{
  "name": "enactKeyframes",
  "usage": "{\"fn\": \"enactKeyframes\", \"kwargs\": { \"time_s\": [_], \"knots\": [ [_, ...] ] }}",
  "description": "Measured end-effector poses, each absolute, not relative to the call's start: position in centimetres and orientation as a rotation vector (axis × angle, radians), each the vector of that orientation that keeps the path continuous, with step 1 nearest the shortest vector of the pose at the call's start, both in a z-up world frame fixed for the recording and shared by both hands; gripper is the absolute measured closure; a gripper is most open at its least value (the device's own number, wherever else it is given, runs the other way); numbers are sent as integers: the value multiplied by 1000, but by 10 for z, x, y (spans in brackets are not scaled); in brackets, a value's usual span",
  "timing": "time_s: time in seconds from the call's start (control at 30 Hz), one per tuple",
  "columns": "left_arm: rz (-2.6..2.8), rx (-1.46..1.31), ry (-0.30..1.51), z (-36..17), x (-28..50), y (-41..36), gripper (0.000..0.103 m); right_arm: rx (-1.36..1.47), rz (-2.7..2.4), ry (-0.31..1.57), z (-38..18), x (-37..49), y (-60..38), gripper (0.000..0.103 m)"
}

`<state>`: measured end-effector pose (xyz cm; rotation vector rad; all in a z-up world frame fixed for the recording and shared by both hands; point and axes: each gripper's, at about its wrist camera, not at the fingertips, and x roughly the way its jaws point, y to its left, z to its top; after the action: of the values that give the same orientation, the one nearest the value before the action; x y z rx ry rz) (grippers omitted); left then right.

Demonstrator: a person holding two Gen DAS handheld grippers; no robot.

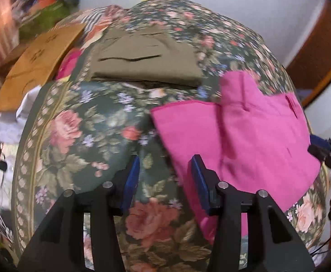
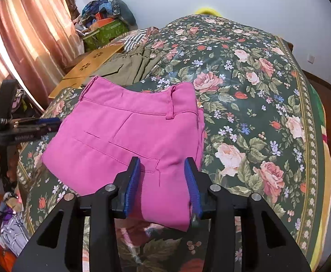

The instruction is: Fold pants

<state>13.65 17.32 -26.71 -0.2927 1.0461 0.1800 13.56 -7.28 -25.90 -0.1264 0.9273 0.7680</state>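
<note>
Pink pants (image 2: 129, 140) lie folded in a compact stack on the floral bedspread (image 2: 244, 104), waistband at the far side; they also show in the left wrist view (image 1: 240, 136). My right gripper (image 2: 163, 172) is open and empty, its blue pads above the near edge of the stack. My left gripper (image 1: 166, 170) is open and empty over the bedspread (image 1: 79, 124), just left of the pants' edge. The left gripper also shows in the right wrist view (image 2: 43, 124), beside the stack's left edge. The right gripper shows in the left wrist view (image 1: 324, 151) by the pants' right edge.
Folded olive pants (image 1: 145, 61) lie farther back on the bed, also in the right wrist view (image 2: 129, 68). A brown cardboard sheet (image 1: 36, 65) lies at the bed's left edge. Bags and clutter (image 2: 106, 25) stand by the curtain (image 2: 27, 40). White wall behind.
</note>
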Motion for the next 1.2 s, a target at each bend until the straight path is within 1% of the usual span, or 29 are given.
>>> {"fn": "enactKeyframes", "kwargs": {
  "time_s": [0.03,0.07,0.13,0.2,0.23,0.27,0.3,0.33,0.6,0.67,0.73,0.87,0.93,1.07,1.2],
  "knots": [
    [179,-304,1046,-265,134,177,54,-130,759,926,-258,136,-74,55],
    [175,-316,1043,-262,131,180,52,-131,753,924,-256,137,-75,54],
    [159,-346,1036,-258,126,181,34,-124,751,920,-252,140,-78,52],
    [109,-408,1018,-253,121,178,28,-117,745,919,-248,144,-82,50],
    [88,-437,1017,-252,121,176,22,-113,742,916,-246,146,-83,46],
    [73,-469,1016,-252,121,175,18,-111,742,914,-245,148,-85,44],
    [62,-503,1007,-253,121,173,15,-103,744,914,-244,150,-86,40],
    [49,-525,1005,-255,123,170,14,-97,750,919,-244,152,-86,38],
    [2,-506,1084,-283,145,147,14,-88,797,1012,-266,165,-74,37],
    [-10,-541,1080,-288,149,149,10,-77,806,1023,-270,167,-74,34],
    [-20,-587,1082,-294,153,154,9,-63,811,1041,-275,172,-73,28],
    [-54,-672,1094,-307,164,157,8,-46,837,1060,-281,177,-71,27],
    [-56,-673,1087,-308,169,155,8,-51,846,1057,-281,177,-69,25],
    [-74,-653,1078,-306,179,149,8,-39,872,1055,-282,180,-66,27],
    [-87,-629,1075,-302,181,145,15,-20,890,1056,-284,183,-64,37]
  ]
}}
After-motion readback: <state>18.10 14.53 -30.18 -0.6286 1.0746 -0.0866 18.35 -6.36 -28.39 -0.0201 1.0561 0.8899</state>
